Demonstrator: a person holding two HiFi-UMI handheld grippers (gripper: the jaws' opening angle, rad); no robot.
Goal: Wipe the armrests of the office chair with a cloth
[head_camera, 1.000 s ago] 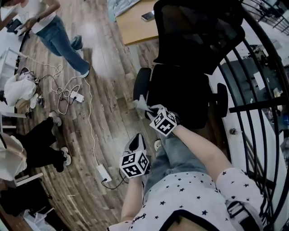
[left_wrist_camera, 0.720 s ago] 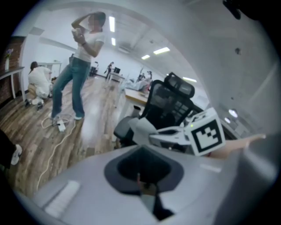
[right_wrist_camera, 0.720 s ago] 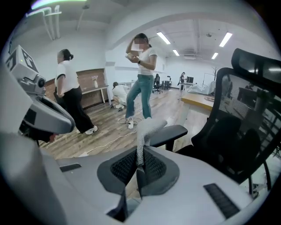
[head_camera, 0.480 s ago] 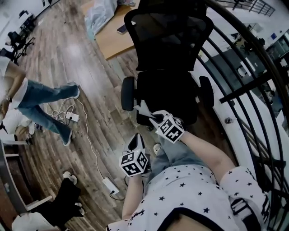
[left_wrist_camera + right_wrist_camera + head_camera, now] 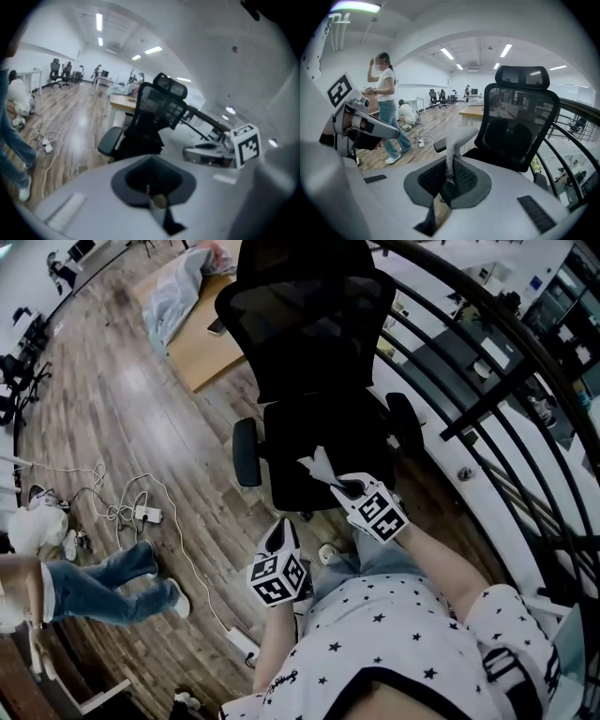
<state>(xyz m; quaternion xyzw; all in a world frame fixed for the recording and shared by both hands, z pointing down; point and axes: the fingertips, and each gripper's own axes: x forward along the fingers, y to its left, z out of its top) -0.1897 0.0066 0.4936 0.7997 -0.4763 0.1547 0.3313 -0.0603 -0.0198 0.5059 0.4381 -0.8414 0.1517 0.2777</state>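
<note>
Standing in front of the black mesh-backed office chair, looking down on it. The right gripper is clenched on a pale grey crumpled cloth. The right gripper view shows its jaws pinched on a strip of it, and the loose end rises ahead of them. The cloth hangs over the front edge of the seat, between the two armrests and touching neither. The left gripper is held low near our waist. Its jaws are together and seem to hold nothing.

Step in hand, as we judge it: carrying the cloth to an armrest; no wiping yet. To do it well, we would lay the loose end flat on the dark padded armrest at the picture's left and draw it along the full length. The opposite armrest comes after. The free gripper could steady the chair, which may swivel.

Against a second ago, the chair sits more central and squarer in the head view. The cloth was at the front of the left-hand armrest then. The person in jeans has gone from the top left to the bottom left.
</note>
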